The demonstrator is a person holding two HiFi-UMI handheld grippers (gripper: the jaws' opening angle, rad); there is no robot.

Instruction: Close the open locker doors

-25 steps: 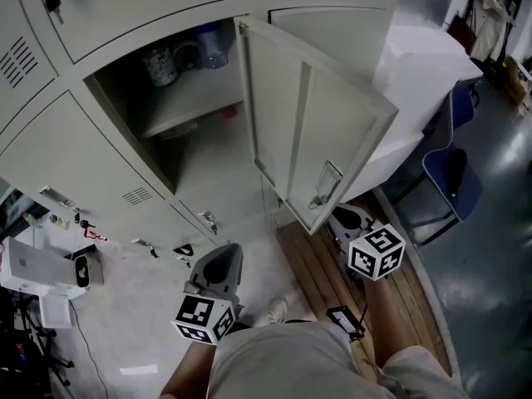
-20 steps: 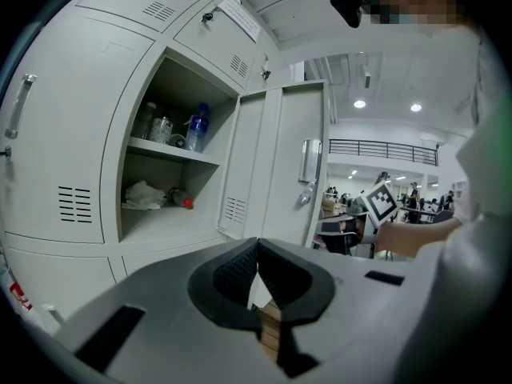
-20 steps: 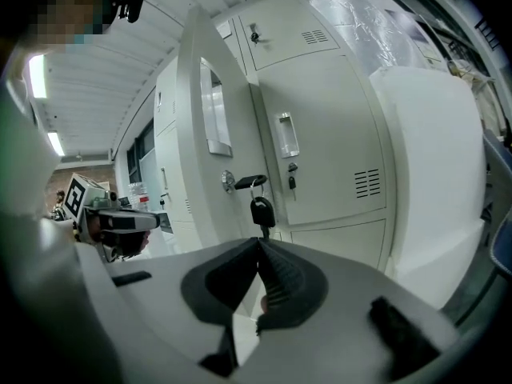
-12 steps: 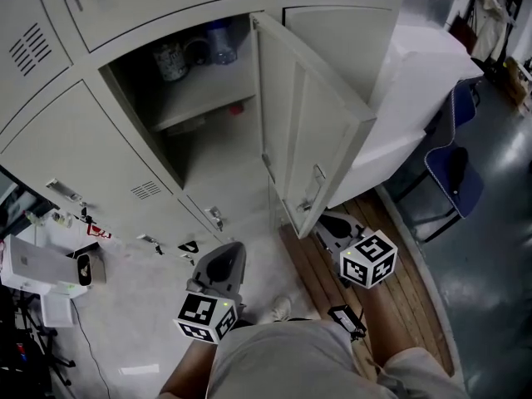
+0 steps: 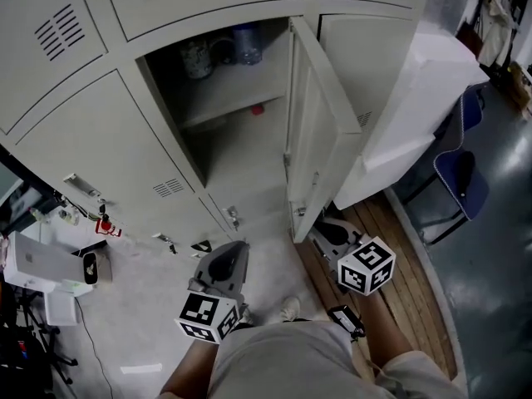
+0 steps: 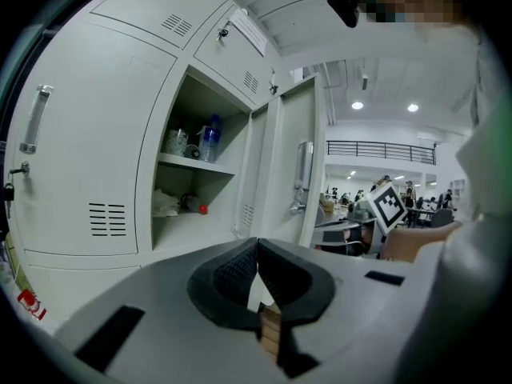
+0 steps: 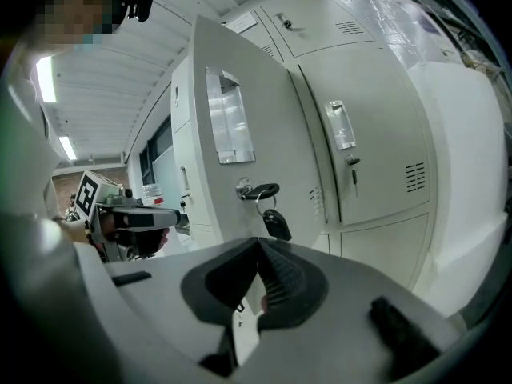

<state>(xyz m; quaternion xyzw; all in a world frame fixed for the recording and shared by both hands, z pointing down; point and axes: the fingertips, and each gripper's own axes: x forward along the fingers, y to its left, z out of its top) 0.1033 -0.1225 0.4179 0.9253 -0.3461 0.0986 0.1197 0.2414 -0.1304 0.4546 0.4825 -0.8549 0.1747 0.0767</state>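
Pale grey metal locker door (image 5: 322,135) stands near the centre of the head view, edge-on and swung out from the open compartment (image 5: 224,131), with its outer face turned toward the frame's right. That face carries a shiny recessed handle (image 7: 230,118) and, below it, a key with a black fob (image 7: 268,208) hanging in the lock.

The right gripper (image 5: 322,225) sits just under the door's lower free corner, jaws pressed together on nothing. The left gripper (image 5: 226,258) waits lower left, jaws likewise together and empty.

A good push probably lands the closed right jaws flat on the outer face near the free edge, clear of the dangling key. It then follows the door's arc leftward until it seats, with the left gripper kept out of the gap.
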